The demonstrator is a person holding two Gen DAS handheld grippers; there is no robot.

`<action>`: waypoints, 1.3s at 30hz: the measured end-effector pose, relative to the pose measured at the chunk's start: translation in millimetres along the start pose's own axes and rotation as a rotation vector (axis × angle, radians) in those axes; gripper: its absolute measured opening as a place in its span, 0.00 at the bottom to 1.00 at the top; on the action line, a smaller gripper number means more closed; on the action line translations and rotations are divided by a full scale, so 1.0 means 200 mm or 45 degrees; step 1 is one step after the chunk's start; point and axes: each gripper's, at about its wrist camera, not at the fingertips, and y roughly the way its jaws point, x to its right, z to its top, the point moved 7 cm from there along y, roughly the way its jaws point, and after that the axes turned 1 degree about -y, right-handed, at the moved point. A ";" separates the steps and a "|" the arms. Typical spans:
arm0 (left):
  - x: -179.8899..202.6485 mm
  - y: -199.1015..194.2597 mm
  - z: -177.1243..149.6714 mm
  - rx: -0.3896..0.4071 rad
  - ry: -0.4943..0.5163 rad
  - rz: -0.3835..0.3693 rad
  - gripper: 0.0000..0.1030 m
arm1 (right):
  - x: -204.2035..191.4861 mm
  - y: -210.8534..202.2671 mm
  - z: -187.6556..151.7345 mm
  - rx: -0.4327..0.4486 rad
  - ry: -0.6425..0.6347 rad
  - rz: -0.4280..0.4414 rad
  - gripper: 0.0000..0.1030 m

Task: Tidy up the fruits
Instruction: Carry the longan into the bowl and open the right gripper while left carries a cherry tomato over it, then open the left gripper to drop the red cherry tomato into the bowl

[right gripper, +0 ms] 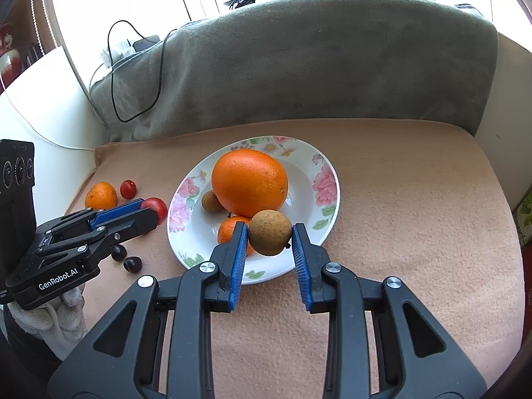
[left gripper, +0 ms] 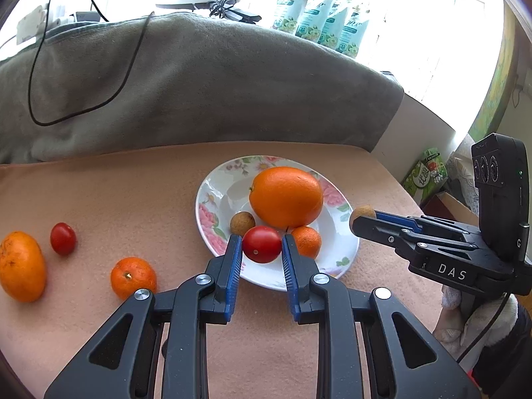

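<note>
Peach cloth: a soft blanket [left gripper: 116, 193] covers the table, with a grey blanket [left gripper: 199, 83] bunched along its far edge.
Plate: a white plate [left gripper: 212, 186] with pink flowers on its rim stands near the middle of the table.
On the plate: a big orange [left gripper: 286, 196], a small mandarin [left gripper: 307, 241] touching its near side, and a brown longan [left gripper: 242, 223] beside it.
Left tongs: the left tongs [left gripper: 261, 244] are clamped on a red tomato [left gripper: 261, 244], held over the near rim of the plate.
Right tongs: the right tongs [right gripper: 270, 237] are clamped on a second brown longan [right gripper: 270, 237], held over the near part of the plate, in front of the mandarin.
Left end of the table: a long orange fruit [left gripper: 21, 266], a small red tomato [left gripper: 63, 238] and a round mandarin [left gripper: 133, 277] lie apart from each other on the cloth, well away from the plate.
Near left edge: two dark cherries [right gripper: 126, 258] lie close together beside the plate.
Hands: a white glove [left gripper: 478, 326] shows under the right tongs.
Far side: a black cable [left gripper: 83, 106] loops over the grey blanket, and green-white packets [left gripper: 326, 16] stand behind it.
</note>
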 end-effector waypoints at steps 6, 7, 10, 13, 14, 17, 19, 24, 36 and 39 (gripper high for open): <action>0.00 0.01 0.00 -0.006 0.004 0.002 0.22 | 0.01 0.02 0.00 -0.010 0.010 0.001 0.28; 0.00 0.01 0.00 -0.005 0.003 0.003 0.22 | 0.01 0.02 0.00 -0.012 0.009 0.000 0.28; 0.01 0.01 0.00 -0.004 0.007 0.007 0.22 | 0.01 0.03 0.00 -0.016 0.008 0.005 0.28; 0.01 0.01 0.01 -0.007 0.009 0.007 0.22 | 0.00 0.04 0.00 -0.019 0.004 0.007 0.28; 0.01 0.01 0.01 -0.006 0.011 0.008 0.22 | 0.00 0.04 0.00 -0.021 0.003 0.009 0.28; 0.01 0.01 0.01 -0.004 0.015 0.007 0.22 | 0.00 0.05 0.00 -0.023 0.001 0.008 0.28; 0.01 0.01 0.01 0.000 0.016 0.012 0.22 | 0.00 0.06 0.00 -0.022 0.003 0.009 0.28; 0.01 0.02 0.02 0.006 0.017 0.019 0.22 | 0.00 0.05 0.01 -0.014 0.000 0.001 0.46; 0.01 -0.01 0.04 0.037 0.026 0.060 0.59 | 0.01 0.01 0.03 0.025 0.004 -0.032 0.71; 0.00 -0.01 0.04 0.043 0.023 0.061 0.63 | 0.02 0.01 0.04 0.029 0.007 -0.044 0.75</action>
